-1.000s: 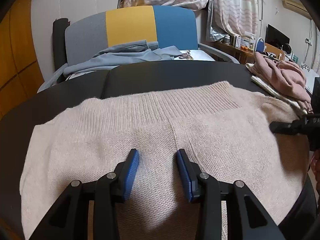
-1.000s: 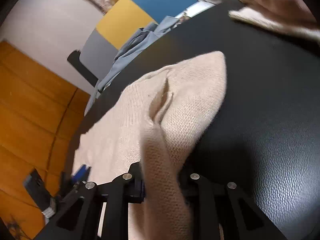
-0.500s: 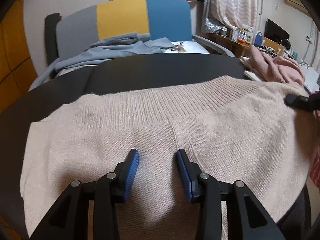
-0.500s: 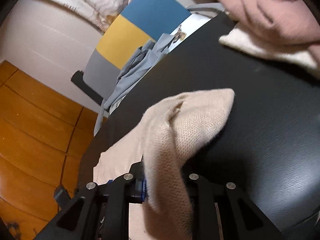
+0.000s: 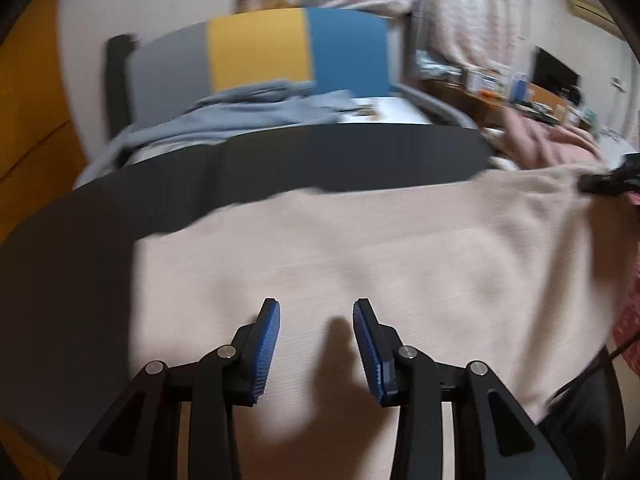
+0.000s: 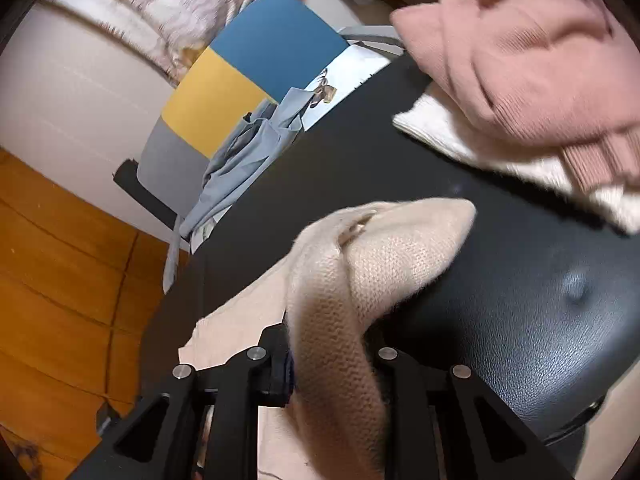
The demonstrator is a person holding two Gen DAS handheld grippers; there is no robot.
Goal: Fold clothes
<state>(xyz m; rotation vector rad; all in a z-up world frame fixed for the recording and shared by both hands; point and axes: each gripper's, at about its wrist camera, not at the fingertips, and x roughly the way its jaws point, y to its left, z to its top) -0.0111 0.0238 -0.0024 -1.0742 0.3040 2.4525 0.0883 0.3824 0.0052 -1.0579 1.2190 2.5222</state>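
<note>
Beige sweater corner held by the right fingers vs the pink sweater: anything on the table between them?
Only bare black table between the beige sweater and pink sweater, in the right wrist view.

Black leather-look counter [image 6: 540, 280]. Beyond it, chair with grey, yellow and blue backrest panels [image 5: 260, 50]. Pale plain wall [image 6: 80, 80]. Orange wooden panelling [image 6: 52, 272]. Patterned pale curtains [image 5: 472, 12]. Cluttered wooden side desk [image 5: 500, 96].

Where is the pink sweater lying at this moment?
In the right wrist view the pink sweater lies at the upper right, on a white knit at the far edge of the black table.
</note>
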